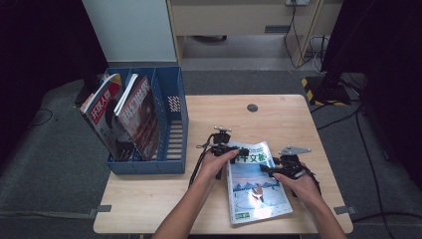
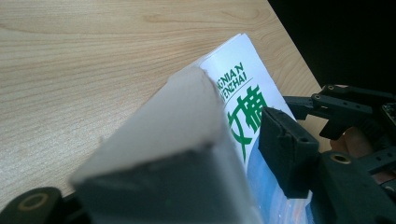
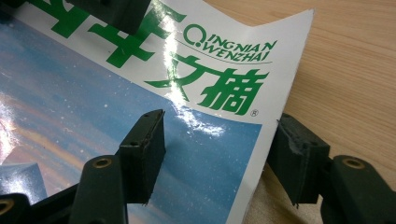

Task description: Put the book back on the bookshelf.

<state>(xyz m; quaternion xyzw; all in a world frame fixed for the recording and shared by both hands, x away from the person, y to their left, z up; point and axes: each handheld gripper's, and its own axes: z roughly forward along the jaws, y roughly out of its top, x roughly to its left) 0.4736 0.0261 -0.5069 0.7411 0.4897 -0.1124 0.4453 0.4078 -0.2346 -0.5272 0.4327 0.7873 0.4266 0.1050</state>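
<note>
A magazine (image 1: 256, 186) with a blue cover and green lettering lies flat on the pale wooden desk (image 1: 149, 204), toward the near right part of it, its far edge pointing slightly toward the middle; light glares off its lower half. The left tongs (image 1: 238, 151) sit at the far left corner of the magazine, held in the person's left hand (image 1: 216, 164); in the left gripper view that corner (image 2: 205, 93) is lifted off the wood and stands between the two jaws, which are partly apart, one on each side of the raised pages; whether the pads actually press on the paper I cannot tell, since one jaw is hidden behind the curled sheet. The right tongs (image 1: 268, 170) rest at the right edge of the magazine, in the right hand (image 1: 298, 186); in the right gripper view the jaws are partly open and straddle that edge (image 3: 275, 121), one pad over the blue cover, the other over the bare wood beside it, neither closed on the paper. A cable trails from the left tongs down along the forearm. At the left end of the desk stands a blue file rack (image 1: 171, 124), well apart from the magazine; two other magazines (image 1: 127, 117) lean in its left compartments, while its right compartment holds nothing I can make out. A small dark round plug (image 1: 252, 107) sits in the desk near the far edge.
</note>
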